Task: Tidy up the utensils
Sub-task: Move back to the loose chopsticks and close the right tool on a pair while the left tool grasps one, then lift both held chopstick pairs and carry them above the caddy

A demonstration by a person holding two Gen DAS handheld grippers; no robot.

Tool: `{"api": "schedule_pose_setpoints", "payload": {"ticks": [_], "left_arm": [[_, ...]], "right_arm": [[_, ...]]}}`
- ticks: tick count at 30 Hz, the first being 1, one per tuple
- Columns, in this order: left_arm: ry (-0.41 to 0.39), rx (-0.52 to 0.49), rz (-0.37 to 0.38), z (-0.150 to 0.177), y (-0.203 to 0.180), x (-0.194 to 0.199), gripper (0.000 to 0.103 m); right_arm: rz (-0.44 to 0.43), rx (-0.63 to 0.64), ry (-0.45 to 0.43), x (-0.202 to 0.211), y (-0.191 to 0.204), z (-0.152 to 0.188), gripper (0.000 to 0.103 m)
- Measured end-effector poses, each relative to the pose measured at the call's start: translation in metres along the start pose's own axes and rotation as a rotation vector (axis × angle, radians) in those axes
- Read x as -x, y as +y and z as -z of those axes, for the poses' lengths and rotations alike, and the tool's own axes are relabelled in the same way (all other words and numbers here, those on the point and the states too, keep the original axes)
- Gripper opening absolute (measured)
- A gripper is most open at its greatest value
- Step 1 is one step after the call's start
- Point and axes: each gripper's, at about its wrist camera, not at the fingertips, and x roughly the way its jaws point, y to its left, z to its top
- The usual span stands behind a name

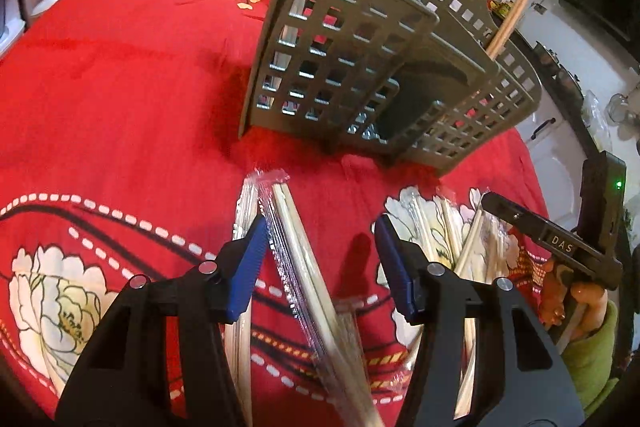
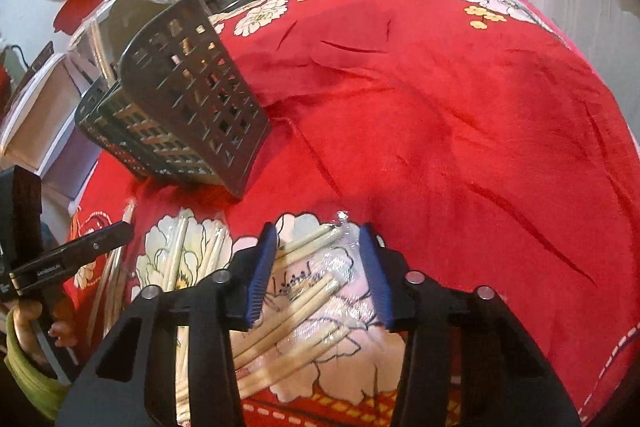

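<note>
While both tools hang low over the red floral cloth (image 1: 120, 87), the pick-up step is judged to be in hand, with nothing yet gripped. The left gripper (image 1: 320, 259) is held with its blue fingers (image 1: 248, 267) spread wide, and a clear-wrapped pair of chopsticks (image 1: 304, 251) is seen running up between them, its wrapper end reaching just past the fingertips. The right gripper (image 2: 318, 275) is likewise spread apart and empty, and several wrapped chopsticks (image 2: 304, 303) lie crosswise between and beneath its fingers (image 2: 262, 271), more being scattered off to the left of them. Well ahead of the left fingertips, the grey lattice utensil holder (image 1: 360, 47) is stood on the cloth, with at least one pair of chopsticks (image 1: 512, 23) already poking from its rear compartment (so the sorting appears partly done, many packets remaining). Next, a closing of the left fingers across the wrapped pair is called for, then a lift and an upending so it can be dropped into a compartment; slippery film may be expected to slide.
</note>
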Motion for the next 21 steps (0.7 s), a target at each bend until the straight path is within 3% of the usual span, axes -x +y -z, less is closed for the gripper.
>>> {"api": "schedule_pose_setpoints", "payload": {"ticks": [8,12,21], "left_arm": [[-0.017,0.011,-0.05,-0.006,0.002,-0.006,0.029],[-0.026,0.003,-0.088,-0.011,0.002,-0.009,0.01],[-0.071,0.029,-0.01,-0.014,0.01,0.01,0.004]], "right_arm": [[-0.024,0.007,-0.015,-0.004,-0.003,-0.006,0.006],[-0.022,0.023,-0.032,-0.004,0.001,-0.008,0.003],[-0.061,0.011,-0.122,0.032,0.009,-0.011,0.002]]}}
